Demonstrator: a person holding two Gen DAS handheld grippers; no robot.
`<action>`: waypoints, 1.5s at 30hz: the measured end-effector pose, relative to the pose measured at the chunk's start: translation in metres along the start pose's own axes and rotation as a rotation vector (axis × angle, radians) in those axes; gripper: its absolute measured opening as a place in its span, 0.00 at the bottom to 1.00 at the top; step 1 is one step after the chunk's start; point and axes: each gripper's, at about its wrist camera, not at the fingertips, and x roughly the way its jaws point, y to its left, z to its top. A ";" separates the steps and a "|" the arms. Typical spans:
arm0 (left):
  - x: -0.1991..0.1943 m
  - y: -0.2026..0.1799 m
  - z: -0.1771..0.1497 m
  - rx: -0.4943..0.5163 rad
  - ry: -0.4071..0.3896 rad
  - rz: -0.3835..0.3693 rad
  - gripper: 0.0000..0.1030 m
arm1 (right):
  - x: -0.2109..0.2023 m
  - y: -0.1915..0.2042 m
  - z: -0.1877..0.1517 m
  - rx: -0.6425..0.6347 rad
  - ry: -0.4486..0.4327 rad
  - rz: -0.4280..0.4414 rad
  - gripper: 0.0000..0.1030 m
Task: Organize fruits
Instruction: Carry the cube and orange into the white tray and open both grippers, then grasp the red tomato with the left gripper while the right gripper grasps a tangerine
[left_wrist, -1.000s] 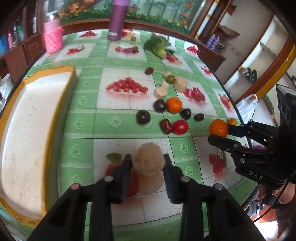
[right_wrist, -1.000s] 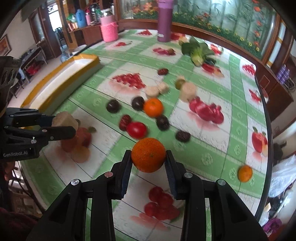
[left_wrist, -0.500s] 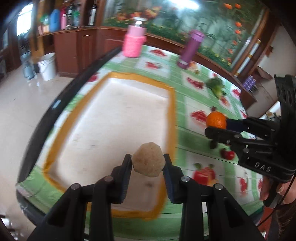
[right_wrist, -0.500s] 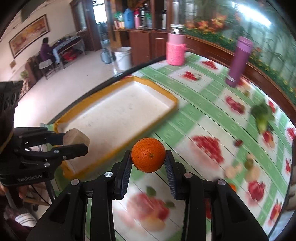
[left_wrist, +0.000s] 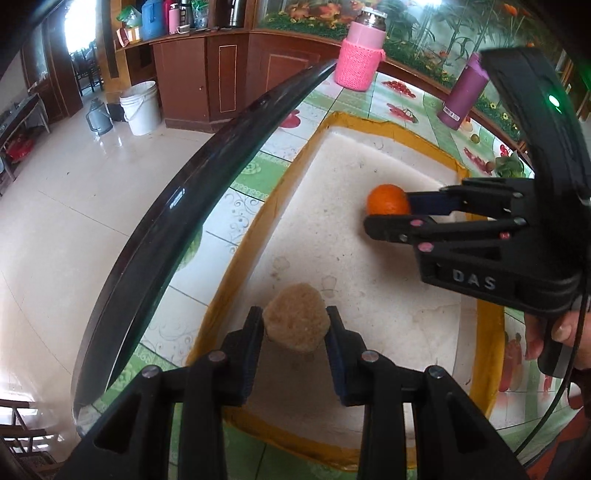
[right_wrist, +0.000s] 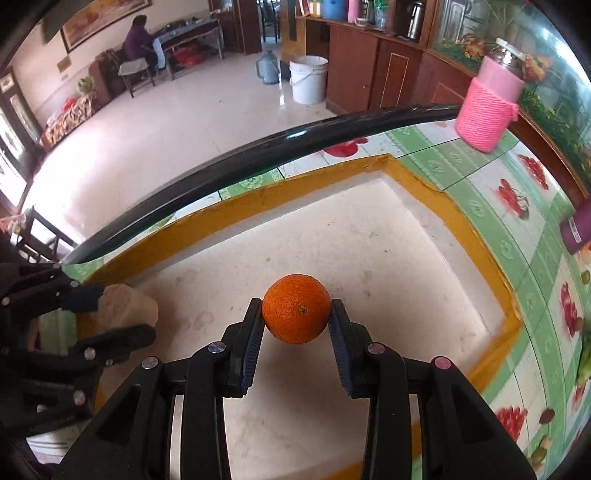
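Observation:
My left gripper (left_wrist: 295, 325) is shut on a rough tan fruit (left_wrist: 296, 322) and holds it over the near part of a white tray with a yellow rim (left_wrist: 236, 258). My right gripper (right_wrist: 296, 320) is shut on an orange (right_wrist: 296, 308) over the middle of the same tray (right_wrist: 480, 251). The right gripper (left_wrist: 388, 214) and its orange (left_wrist: 387, 199) also show in the left wrist view, further along the tray. The left gripper (right_wrist: 122, 314) with the tan fruit (right_wrist: 127, 306) shows at the left of the right wrist view.
The tray lies by the dark table edge (left_wrist: 177, 206), with floor beyond. A pink knitted jar (left_wrist: 364, 55) and a purple bottle (left_wrist: 463, 92) stand past the tray on the green fruit-print cloth (right_wrist: 535, 258). A white bucket (right_wrist: 308, 79) stands on the floor.
Both grippers have swung left from the loose fruits on the cloth to above the tray, each still holding its fruit. They now hang closer to the tray floor.

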 end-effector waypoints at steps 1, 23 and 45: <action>0.002 0.001 0.000 0.004 0.004 0.000 0.35 | 0.004 -0.001 0.002 0.008 0.006 -0.001 0.33; -0.040 0.000 -0.019 0.000 -0.090 0.104 0.59 | -0.077 -0.004 -0.054 0.014 -0.112 -0.045 0.44; -0.049 -0.223 -0.048 0.416 -0.069 -0.037 0.87 | -0.224 -0.179 -0.349 0.513 -0.112 -0.350 0.63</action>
